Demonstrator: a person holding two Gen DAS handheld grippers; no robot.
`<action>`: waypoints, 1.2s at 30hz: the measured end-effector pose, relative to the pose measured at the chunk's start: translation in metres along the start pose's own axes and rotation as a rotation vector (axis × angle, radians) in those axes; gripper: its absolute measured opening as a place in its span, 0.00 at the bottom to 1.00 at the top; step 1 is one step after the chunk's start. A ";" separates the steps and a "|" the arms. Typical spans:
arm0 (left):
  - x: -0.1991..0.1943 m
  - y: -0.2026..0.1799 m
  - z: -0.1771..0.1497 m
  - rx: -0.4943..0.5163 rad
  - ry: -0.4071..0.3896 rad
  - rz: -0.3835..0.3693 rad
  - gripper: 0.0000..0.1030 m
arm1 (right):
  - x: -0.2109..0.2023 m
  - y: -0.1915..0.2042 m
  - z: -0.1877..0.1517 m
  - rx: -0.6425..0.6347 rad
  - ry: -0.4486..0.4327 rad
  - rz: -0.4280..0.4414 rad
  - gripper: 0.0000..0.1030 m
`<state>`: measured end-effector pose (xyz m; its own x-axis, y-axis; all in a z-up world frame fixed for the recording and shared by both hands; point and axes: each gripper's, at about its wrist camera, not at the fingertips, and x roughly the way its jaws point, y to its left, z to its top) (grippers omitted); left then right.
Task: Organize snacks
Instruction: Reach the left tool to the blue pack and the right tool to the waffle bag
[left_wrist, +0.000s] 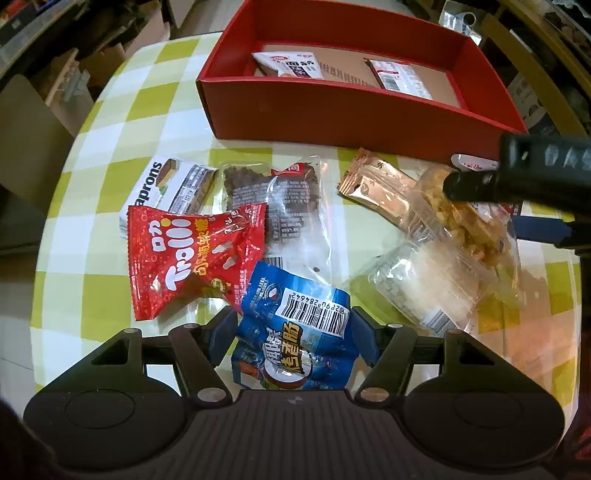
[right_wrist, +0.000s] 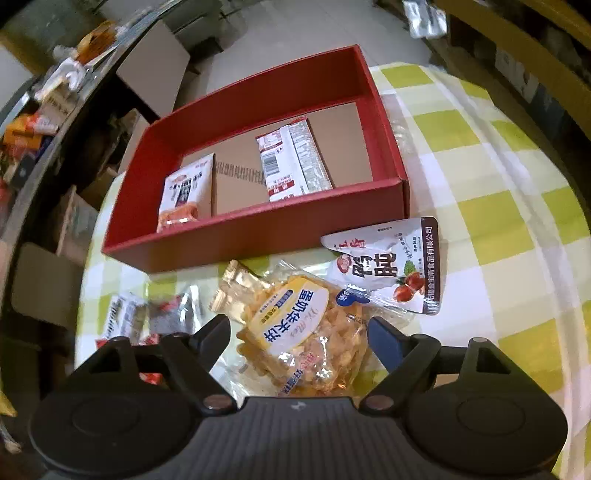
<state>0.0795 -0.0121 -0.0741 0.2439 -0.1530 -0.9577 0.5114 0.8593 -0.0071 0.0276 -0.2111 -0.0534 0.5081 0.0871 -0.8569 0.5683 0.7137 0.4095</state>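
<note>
- My left hand-held gripper (left_wrist: 293, 332) points steeply down at the worktop (left_wrist: 110, 122), and the blue snack packet (left_wrist: 295, 325) sits right between its fingers. The jaws are about half open, and the blue pads look pressed against the packet's crumpled sides. I judge this a grip, though I cannot tell whether the packet has left the cloth.
- The blue packet's long axis runs away from me along the fingers, with the barcode end farthest out. The jaws therefore close across its narrow width.
- My right hand-held gripper (right_wrist: 297, 332) stands wide open over the clear bag of yellow crisps (right_wrist: 303, 332). The bag lies between the fingers, but neither pad presses on it, so nothing is held there.
- The crisps bag's long axis runs forward and a little to the left, roughly in line with the right fingers.
- The red box (left_wrist: 332, 107) lies straight ahead of both hand-held grippers, beyond the loose snacks. Two packets already lie on its cardboard floor, with bare floor between them.
- The move turns on this: the box is forward and slightly right of the left one, with its near wall between. I would need to lift the blue packet over that wall.
- The red Trolli bag (left_wrist: 192, 254) touches the blue packet's left edge and may drag along.
</note>
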 end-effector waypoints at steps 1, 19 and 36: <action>0.000 0.000 0.000 0.000 0.000 0.000 0.70 | -0.002 -0.002 0.002 0.018 -0.009 0.016 0.85; 0.009 0.000 0.002 0.015 0.020 0.002 0.71 | 0.031 0.012 -0.006 -0.062 0.066 0.010 0.85; 0.006 0.007 0.001 0.007 0.026 -0.022 0.72 | -0.031 -0.016 -0.043 -0.320 0.056 -0.057 0.62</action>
<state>0.0857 -0.0075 -0.0798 0.2106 -0.1590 -0.9646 0.5226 0.8522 -0.0264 -0.0248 -0.1955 -0.0465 0.4396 0.0726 -0.8952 0.3581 0.8999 0.2489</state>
